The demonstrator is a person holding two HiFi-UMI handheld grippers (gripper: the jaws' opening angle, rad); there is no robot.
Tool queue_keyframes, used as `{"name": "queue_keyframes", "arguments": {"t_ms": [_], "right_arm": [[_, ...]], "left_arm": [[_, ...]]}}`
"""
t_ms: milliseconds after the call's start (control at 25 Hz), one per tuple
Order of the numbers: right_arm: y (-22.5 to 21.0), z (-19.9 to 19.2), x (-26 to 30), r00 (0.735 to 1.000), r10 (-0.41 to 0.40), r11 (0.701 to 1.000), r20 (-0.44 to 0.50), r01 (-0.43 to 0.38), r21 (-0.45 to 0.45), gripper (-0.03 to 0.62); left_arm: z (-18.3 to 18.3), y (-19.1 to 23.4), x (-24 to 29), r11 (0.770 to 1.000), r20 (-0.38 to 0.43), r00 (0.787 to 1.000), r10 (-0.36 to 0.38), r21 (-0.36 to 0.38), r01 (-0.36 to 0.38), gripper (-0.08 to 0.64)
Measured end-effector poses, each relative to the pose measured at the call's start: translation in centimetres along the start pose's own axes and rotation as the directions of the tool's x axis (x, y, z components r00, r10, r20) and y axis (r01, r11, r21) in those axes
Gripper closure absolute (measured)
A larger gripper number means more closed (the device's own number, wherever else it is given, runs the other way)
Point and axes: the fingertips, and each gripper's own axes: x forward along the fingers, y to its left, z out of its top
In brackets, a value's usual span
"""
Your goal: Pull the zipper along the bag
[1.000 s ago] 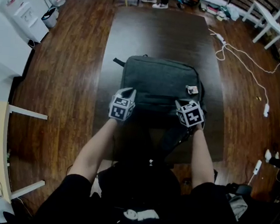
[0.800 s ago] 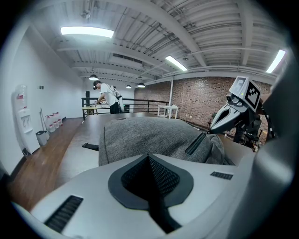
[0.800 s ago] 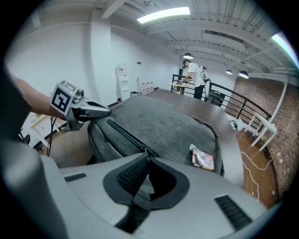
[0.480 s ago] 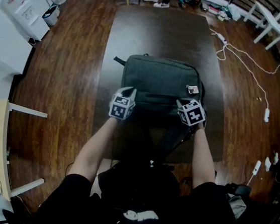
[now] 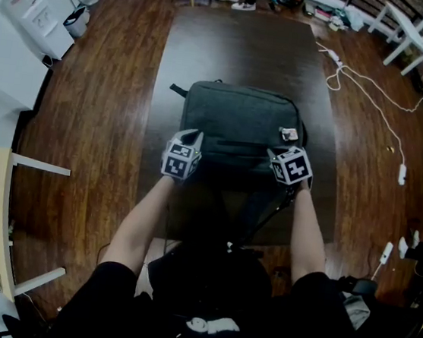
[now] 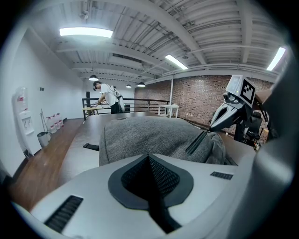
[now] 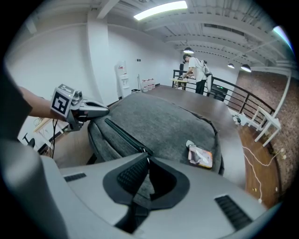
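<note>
very little is changing across the last second: the grey bag (image 5: pixel 240 122) is lying flat on the dark surface (image 5: pixel 242 46) where it was, and both grippers are sitting at its near edge almost as before. the right gripper (image 7: pixel 147 156) is edging slightly toward the bag's right side and tipping a touch. its jaws are pressing together on the zipper pull (image 7: pixel 147 152), with the zipper (image 7: pixel 122 135) running back toward the left gripper (image 6: pixel 149 159). that one is holding still at the left corner with its jaws pressed together (whether fabric is caught between them i cannot tell). i am judging that the pull is slowing near the zipper's right end, so the run is either finishing or snagging.
</note>
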Motion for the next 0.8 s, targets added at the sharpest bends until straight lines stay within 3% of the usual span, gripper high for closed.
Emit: {"name": "queue_keyframes", "arguments": {"t_ms": [800], "right_arm": [[-2.0, -1.2, 0.5, 0.999, 0.044, 0.991, 0.019, -0.046, 0.126, 0.565]], "left_arm": [[0.0, 0.2, -0.1, 0.999, 0.005, 1.000, 0.006, 0.045, -0.006, 0.557]]}}
